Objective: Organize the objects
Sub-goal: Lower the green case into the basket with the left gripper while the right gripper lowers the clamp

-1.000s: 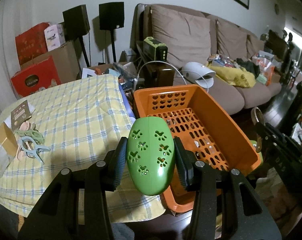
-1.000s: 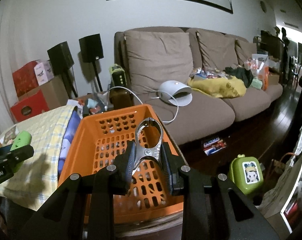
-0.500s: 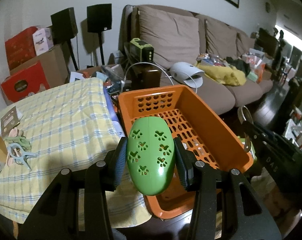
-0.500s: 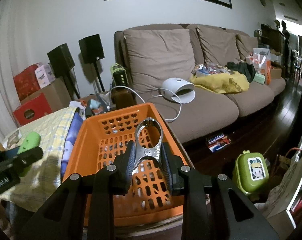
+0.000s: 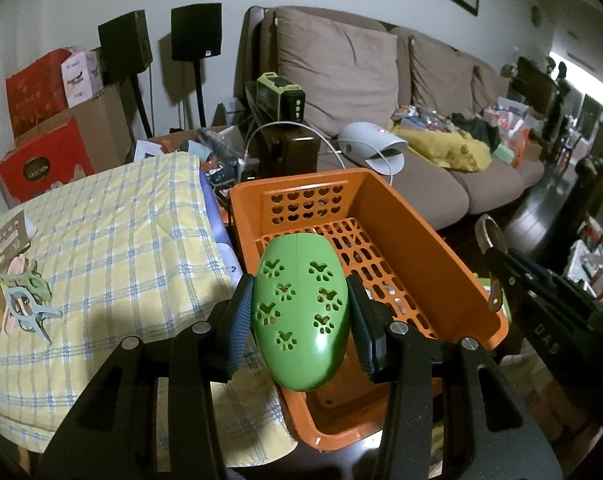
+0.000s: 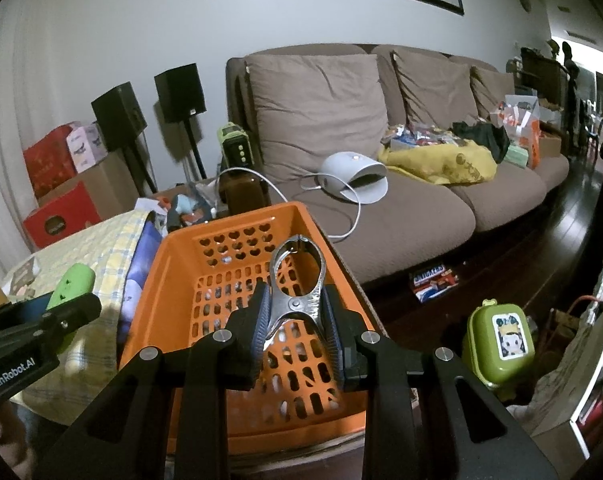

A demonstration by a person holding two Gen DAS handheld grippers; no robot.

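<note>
My left gripper [image 5: 299,320] is shut on a green oval case with paw-print holes [image 5: 299,312], held above the near left rim of the orange perforated basket [image 5: 401,208]. The case also shows in the right wrist view [image 6: 71,284]. My right gripper [image 6: 295,328] is shut on a metal clamp [image 6: 297,280], held over the basket [image 6: 173,264]. In the left wrist view the clamp [image 5: 487,236] and right gripper show beyond the basket's right side.
A yellow checked cloth [image 5: 113,232] covers the surface left of the basket, with several plastic clips [image 5: 25,300] at its left edge. A brown sofa [image 6: 401,200] with clutter stands behind. A green box [image 6: 499,342] sits on the floor at right.
The left gripper has drifted with the green case, so the basket sits differently in its view. The right gripper has moved slightly over the basket. Both stay shut on their objects.
</note>
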